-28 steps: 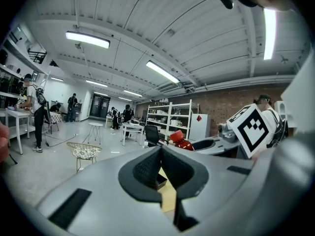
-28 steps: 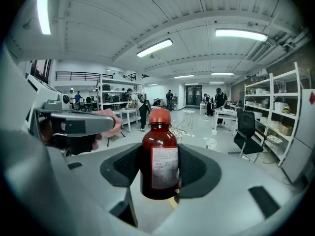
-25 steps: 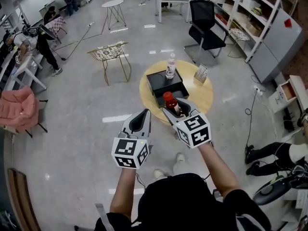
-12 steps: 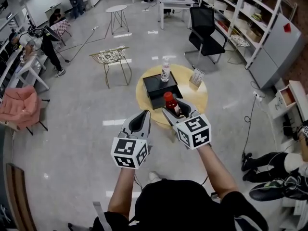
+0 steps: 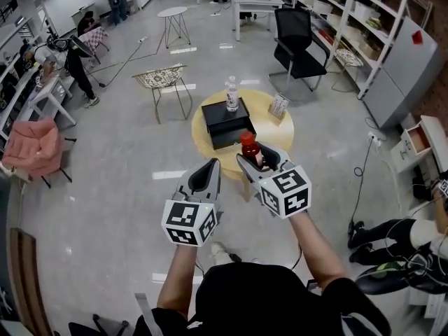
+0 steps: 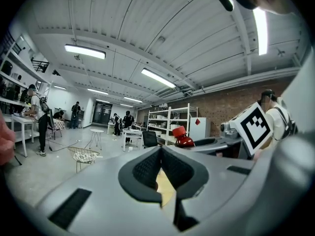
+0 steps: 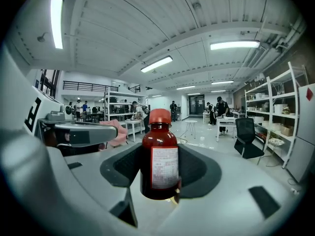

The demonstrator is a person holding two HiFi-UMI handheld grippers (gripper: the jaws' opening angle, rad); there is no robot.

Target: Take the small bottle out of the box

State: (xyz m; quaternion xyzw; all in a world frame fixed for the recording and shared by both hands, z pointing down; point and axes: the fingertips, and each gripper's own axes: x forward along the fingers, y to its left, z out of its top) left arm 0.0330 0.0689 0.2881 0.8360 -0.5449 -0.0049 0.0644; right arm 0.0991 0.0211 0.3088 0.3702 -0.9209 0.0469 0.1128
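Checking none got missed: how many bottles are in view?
2. The small red-capped bottle is held in the right hand-held gripper; a clear bottle stands at the far edge of the black box. More may hide inside it.

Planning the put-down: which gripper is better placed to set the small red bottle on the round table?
Right. The right gripper holds the small red bottle upright between its jaws, while the left gripper is shut and empty.
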